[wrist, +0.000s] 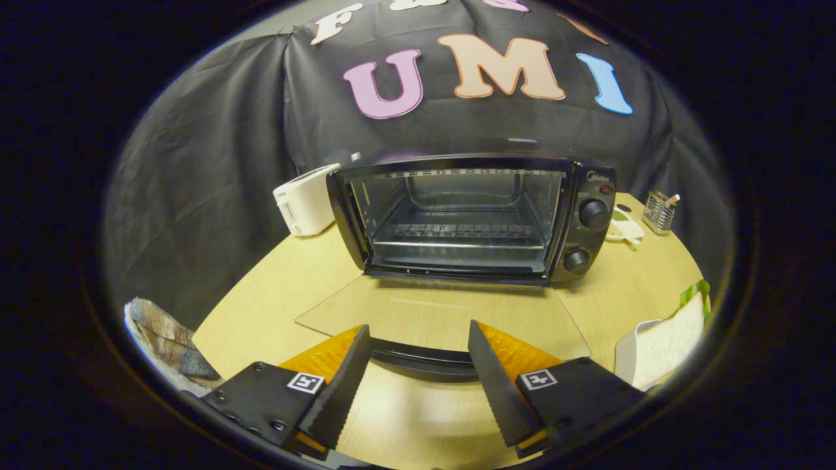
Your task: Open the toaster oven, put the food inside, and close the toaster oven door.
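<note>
A black toaster oven [470,215] stands on the wooden table [281,287] ahead of me, its cavity and wire rack [460,230] in plain sight. Its glass door [444,313] lies folded down flat toward me, and the door's dark handle [421,356] runs across between my fingertips. My gripper [418,333] is open, one finger on each side of the handle's middle, neither pressing on it. To the right of my right finger sits a sandwich [673,343] with white bread and green lettuce on a white plate [627,356].
A white pop-up toaster [307,199] stands left of the oven. Right of the oven are a small white dish [626,228] and a wire holder [658,212]. A striped cloth [163,336] hangs off the table's left edge.
</note>
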A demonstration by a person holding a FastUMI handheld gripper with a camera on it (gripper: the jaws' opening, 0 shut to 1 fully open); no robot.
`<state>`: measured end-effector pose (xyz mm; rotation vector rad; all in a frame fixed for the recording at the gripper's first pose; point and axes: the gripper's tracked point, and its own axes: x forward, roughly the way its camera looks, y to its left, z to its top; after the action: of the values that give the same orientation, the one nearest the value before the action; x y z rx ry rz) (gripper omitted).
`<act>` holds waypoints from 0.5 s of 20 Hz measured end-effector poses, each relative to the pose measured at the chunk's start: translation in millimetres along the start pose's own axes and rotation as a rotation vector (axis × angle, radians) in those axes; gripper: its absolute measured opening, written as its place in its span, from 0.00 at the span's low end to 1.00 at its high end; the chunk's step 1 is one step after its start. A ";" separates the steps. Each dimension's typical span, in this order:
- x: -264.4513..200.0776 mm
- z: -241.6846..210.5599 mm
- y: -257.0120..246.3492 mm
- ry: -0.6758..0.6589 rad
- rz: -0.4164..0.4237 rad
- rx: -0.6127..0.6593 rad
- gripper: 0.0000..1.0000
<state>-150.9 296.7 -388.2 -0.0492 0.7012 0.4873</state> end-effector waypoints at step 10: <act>25.2 -37.0 -15.0 0.106 -0.050 -0.036 0.90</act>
<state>-150.1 286.2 -434.3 -0.1271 0.7934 0.4520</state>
